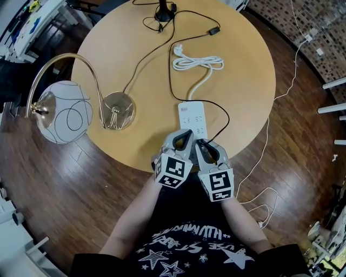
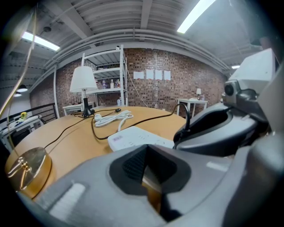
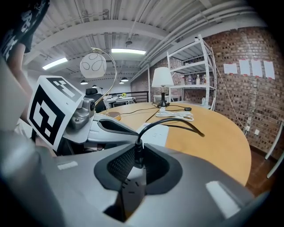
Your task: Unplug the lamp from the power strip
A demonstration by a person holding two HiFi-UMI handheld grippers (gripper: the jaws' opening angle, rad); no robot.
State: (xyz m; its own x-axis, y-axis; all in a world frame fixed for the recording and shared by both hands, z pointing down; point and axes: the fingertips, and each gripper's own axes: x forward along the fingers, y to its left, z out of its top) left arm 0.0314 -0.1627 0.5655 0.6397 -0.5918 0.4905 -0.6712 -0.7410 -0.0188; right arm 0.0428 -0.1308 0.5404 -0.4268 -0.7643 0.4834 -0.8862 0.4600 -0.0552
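- The right gripper (image 1: 204,144) is clenched on a black plug (image 3: 135,153). The plug stands upright between its jaws, and its cord (image 1: 226,116) arcs up out of them.
- The gripper holds the plug at the strip's (image 1: 192,114) 6 o'clock end. No view shows whether the prongs sit in a socket.
- The left gripper (image 1: 184,135) has its jaws drawn together on nothing. Its tip is at the same end of the strip, just beside the right gripper at its 9 o'clock.
- The white strip lies flat near the desk's (image 1: 243,81) 6 o'clock edge, running toward 12 o'clock.
- From the plug the cord loops out to the strip's 3 o'clock side, crosses its far end and runs toward 12 o'clock.
- The arc lamp (image 1: 119,110) stands on its gold base at the strip's 9 o'clock, well apart. Its globe (image 1: 67,112) hangs past the desk's 9 o'clock edge.
- A coiled white cable (image 1: 197,64) lies at the strip's 12 o'clock and joins its far end.
- A dark lamp (image 1: 162,11) stands at the desk's 12 o'clock edge.
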